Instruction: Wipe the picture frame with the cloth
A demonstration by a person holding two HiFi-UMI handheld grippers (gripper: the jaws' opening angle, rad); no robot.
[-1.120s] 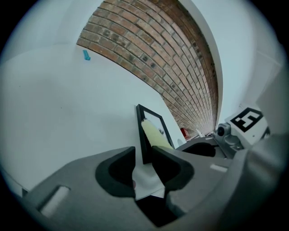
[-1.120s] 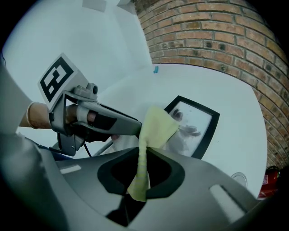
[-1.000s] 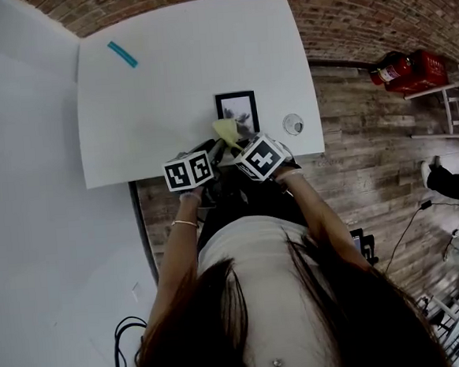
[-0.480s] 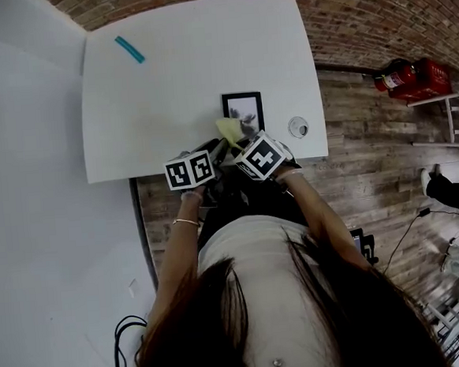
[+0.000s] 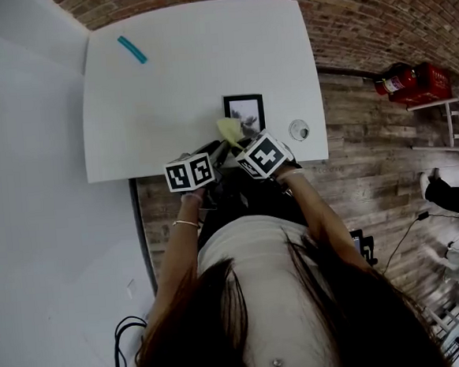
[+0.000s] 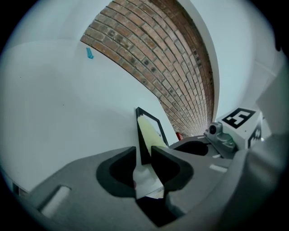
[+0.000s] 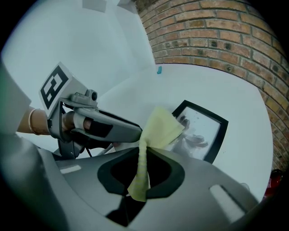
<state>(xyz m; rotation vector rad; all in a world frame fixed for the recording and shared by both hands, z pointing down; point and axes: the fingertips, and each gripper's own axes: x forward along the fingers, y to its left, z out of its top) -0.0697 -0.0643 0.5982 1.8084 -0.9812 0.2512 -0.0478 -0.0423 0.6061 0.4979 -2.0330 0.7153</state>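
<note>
The left claw (image 6: pixel 143 152) has just been closing and nips the near edge of the frame (image 5: pixel 245 109), which sits close to the bench's (image 5: pixel 173 72) near edge, at 12 o'clock from both claws. The right claw (image 7: pixel 143 151) pinches the yellow cloth (image 7: pixel 160 128), whose free end drapes over the frame's 7 o'clock corner.

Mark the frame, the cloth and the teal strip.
frame (image 5: pixel 246 106): head view, on the glass, upper part clear of the cloth.
cloth (image 7: pixel 162 128): right gripper view, on the spread part above the jaws.
strip (image 5: pixel 132 49): head view, on its middle.
</note>
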